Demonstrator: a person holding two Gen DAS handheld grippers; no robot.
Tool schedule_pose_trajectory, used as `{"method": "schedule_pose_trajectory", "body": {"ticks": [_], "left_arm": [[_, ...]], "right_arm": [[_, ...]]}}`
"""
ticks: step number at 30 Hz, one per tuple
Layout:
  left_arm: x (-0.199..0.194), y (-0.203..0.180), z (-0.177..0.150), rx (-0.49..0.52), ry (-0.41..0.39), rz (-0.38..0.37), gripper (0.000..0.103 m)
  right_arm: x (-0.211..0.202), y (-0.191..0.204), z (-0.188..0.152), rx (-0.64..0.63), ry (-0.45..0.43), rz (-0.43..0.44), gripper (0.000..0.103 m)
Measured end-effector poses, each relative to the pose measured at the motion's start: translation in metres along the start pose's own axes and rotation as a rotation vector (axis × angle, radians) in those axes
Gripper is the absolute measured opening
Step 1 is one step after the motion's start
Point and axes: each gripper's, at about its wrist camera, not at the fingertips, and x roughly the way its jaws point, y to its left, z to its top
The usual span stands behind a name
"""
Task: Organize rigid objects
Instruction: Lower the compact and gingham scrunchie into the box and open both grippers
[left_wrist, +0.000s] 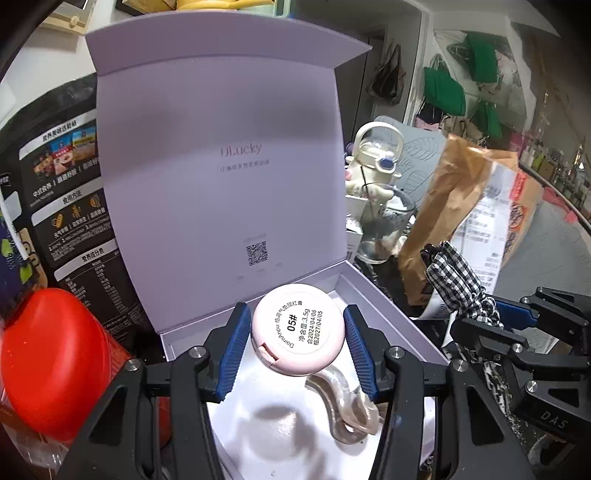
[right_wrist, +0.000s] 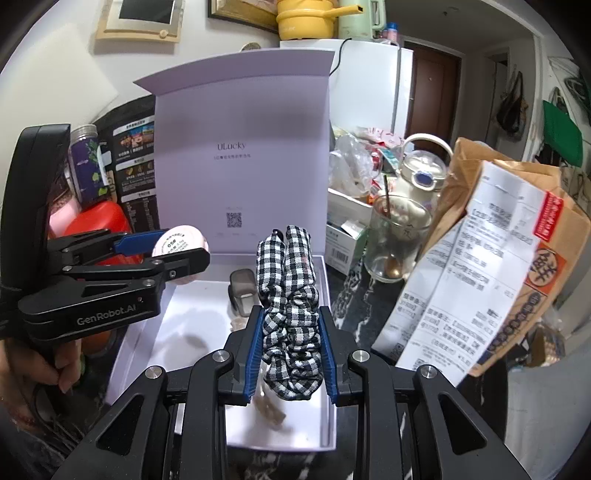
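holding one item in each gripper above the open white box (right_wrist: 328, 295).
your left gripper (left_wrist: 297, 345) is clamped on the round pink compact (left_wrist: 298, 334), its label side facing the camera, and it hangs over the box's floor near the hinged lid (left_wrist: 221, 166) that stands upright behind. your right gripper (right_wrist: 291, 347) is clamped on the black-and-white gingham hair tie (right_wrist: 290, 295), bunched between the blue pads (right_wrist: 255, 350), over the right half of the box. inside the box lie a pale translucent hair claw (left_wrist: 347, 406) and a small grey clip (right_wrist: 242, 288). a glass cup (right_wrist: 395, 236) and a brown paper bag (right_wrist: 517, 236) stand to the right of the box, a red container (left_wrist: 55, 354) to its left.
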Motion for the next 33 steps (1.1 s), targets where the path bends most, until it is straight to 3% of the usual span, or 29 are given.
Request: {"method": "schedule_pose_trajectory", "body": {"ticks": [13,28,33], "left_arm": [[0.041,0.008,-0.011,-0.024,0.101,0.021,0.051],[0.057,0.014,-0.014,-0.037,0.13,0.042,0.051],[0.055,0.01,-0.012,-0.031,0.132,0.051,0.051]], "right_arm": [[0.044,-0.003,-0.003,-0.013,0.089,-0.01,0.027],[0.068,-0.001,-0.002,-0.02,0.139,-0.017,0.029],[0.067,-0.004,-0.002,-0.013,0.137,-0.029,0.036]]}}
